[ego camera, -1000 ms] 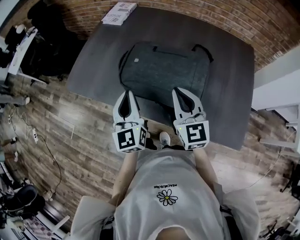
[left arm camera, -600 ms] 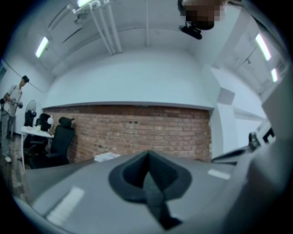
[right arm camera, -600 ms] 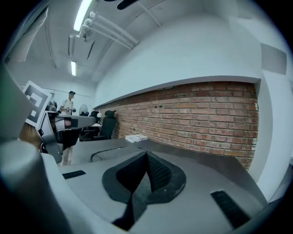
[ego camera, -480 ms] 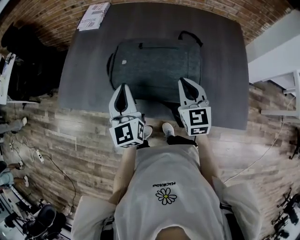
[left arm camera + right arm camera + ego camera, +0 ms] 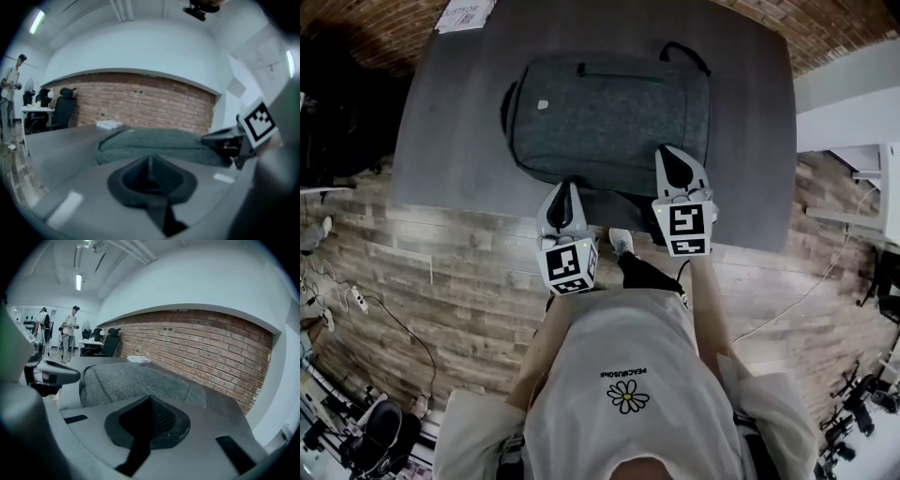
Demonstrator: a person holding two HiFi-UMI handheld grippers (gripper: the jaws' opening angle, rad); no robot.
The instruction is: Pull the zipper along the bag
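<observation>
A dark grey backpack (image 5: 609, 117) lies flat on the dark table (image 5: 450, 141), with a zipper line (image 5: 619, 78) running near its far edge. My left gripper (image 5: 565, 185) is shut and empty, its tips at the backpack's near edge. Shut and empty as well, my right gripper (image 5: 669, 150) has its tips over the near right corner. In the left gripper view the closed jaws (image 5: 150, 159) point at the backpack (image 5: 154, 143), and the right gripper (image 5: 243, 136) shows at the right. In the right gripper view the closed jaws (image 5: 150, 399) reach over the backpack (image 5: 136, 380).
A white booklet (image 5: 466, 14) lies at the table's far left corner. The backpack's black carry handle (image 5: 684, 53) sticks out at its far right. Brick wall runs behind the table. Office chairs (image 5: 58, 110) and people (image 5: 70, 329) stand far off to the left.
Both grippers have come closer to the backpack; the left one has shifted right to its near edge. The jaws stay shut throughout.
</observation>
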